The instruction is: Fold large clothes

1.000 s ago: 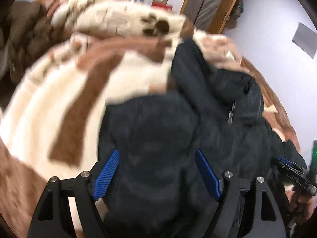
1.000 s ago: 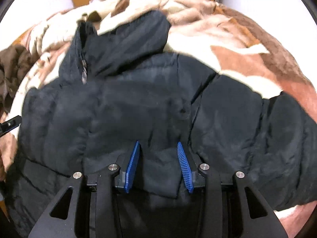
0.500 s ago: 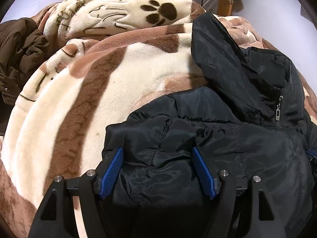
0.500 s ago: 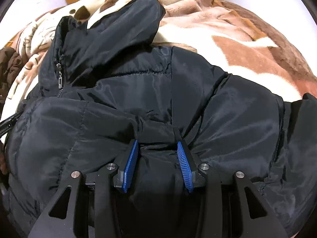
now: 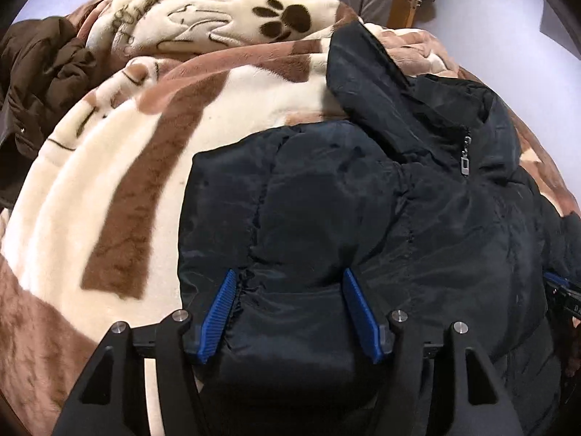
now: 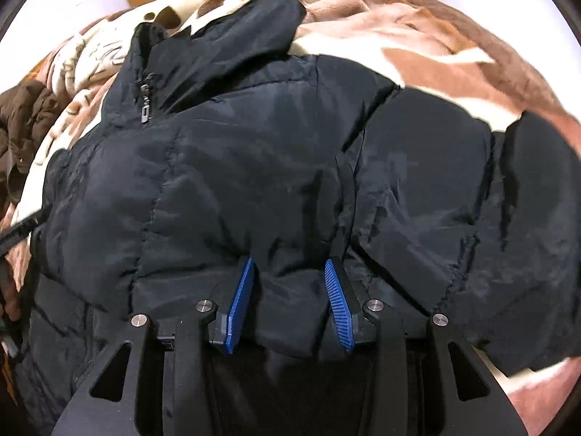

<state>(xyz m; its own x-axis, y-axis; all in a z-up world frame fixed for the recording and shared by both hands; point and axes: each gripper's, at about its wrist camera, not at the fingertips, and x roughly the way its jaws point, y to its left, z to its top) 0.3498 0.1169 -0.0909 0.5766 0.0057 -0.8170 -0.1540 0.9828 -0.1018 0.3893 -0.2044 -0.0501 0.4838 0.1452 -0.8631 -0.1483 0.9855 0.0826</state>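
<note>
A black puffer jacket (image 5: 381,196) with a hood and a zip pull (image 5: 465,161) lies front up on a brown and cream blanket (image 5: 109,181). My left gripper (image 5: 288,292) stands wide around a thick bunch of the jacket's left lower part, the fabric filling the gap between the blue pads (image 5: 218,309). In the right wrist view the jacket (image 6: 254,167) fills the frame. My right gripper (image 6: 288,283) is closed on a fold of it near the middle, by the right sleeve (image 6: 490,225).
A brown coat (image 5: 40,72) is heaped at the blanket's left edge; it also shows in the right wrist view (image 6: 25,123). Wooden doors, boxes and white walls stand behind the bed. The other gripper's tip (image 5: 561,290) shows at the far right.
Both grippers have drawn the jacket flatter and nearer over the blanket. The hood and collar have settled and the front now lies smoother. Neither grip has changed.
</note>
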